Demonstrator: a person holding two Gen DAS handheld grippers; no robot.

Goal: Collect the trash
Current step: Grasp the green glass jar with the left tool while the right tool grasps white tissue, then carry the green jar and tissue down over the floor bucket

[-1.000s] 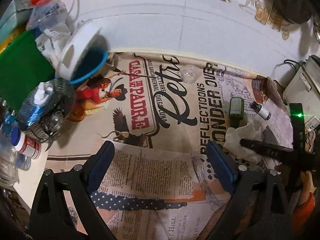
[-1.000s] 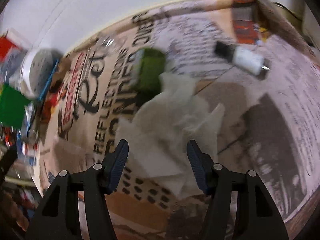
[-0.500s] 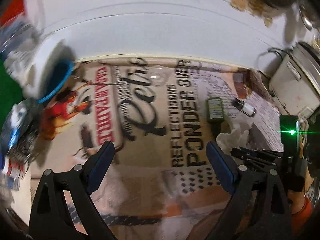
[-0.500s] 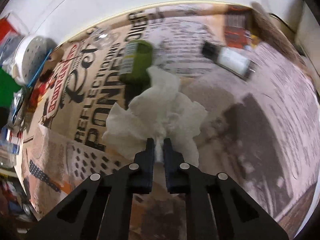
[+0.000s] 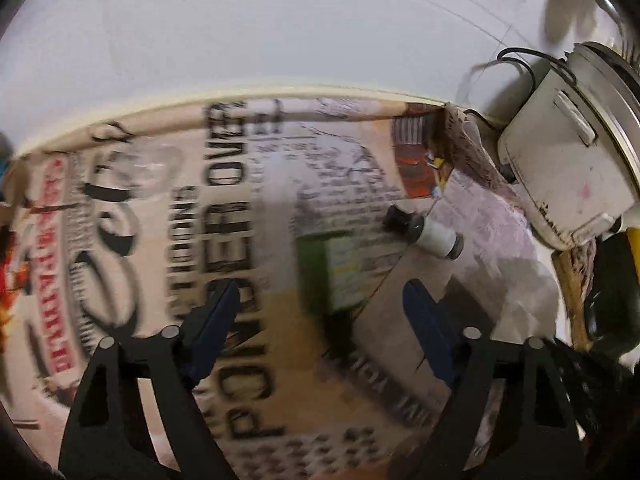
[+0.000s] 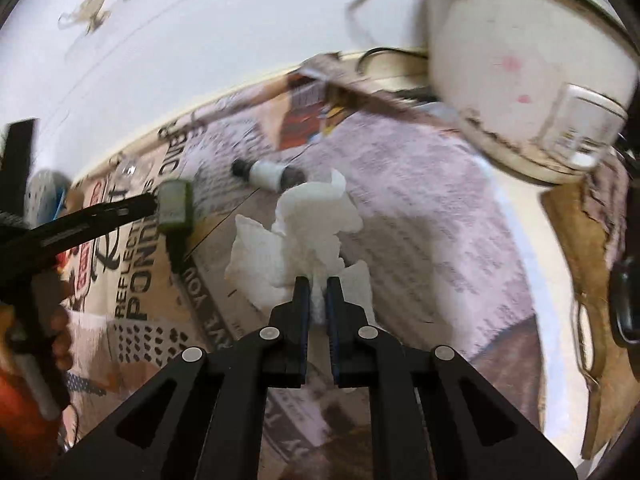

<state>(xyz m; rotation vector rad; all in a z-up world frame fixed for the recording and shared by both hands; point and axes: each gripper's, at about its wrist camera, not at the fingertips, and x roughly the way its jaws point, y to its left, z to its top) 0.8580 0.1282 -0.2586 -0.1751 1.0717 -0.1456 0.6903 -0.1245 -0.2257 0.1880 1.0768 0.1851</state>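
Note:
My right gripper (image 6: 316, 288) is shut on a crumpled white tissue (image 6: 304, 232) and holds it lifted off the printed tablecloth (image 6: 420, 208). My left gripper (image 5: 320, 300) points down at a green bottle (image 5: 332, 268) that lies on its side. The bottle's lower end sits between the blue pads (image 5: 424, 320), which are closing but still stand clear of it. In the right wrist view one black finger (image 6: 120, 210) of the left gripper reaches the green bottle (image 6: 176, 204). A small white vial with a black cap (image 5: 432, 236) (image 6: 272, 172) lies just beyond.
A white rice cooker (image 5: 560, 160) (image 6: 512, 80) with a cord stands at the back right against the white wall. A clear plastic dome (image 5: 140, 164) lies at the back left. A person's hand (image 6: 60, 340) holds the left gripper at the left edge.
The right gripper shut on the tissue and raised it off the cloth. The left gripper swung right, over to the green bottle, and its jaws narrowed.

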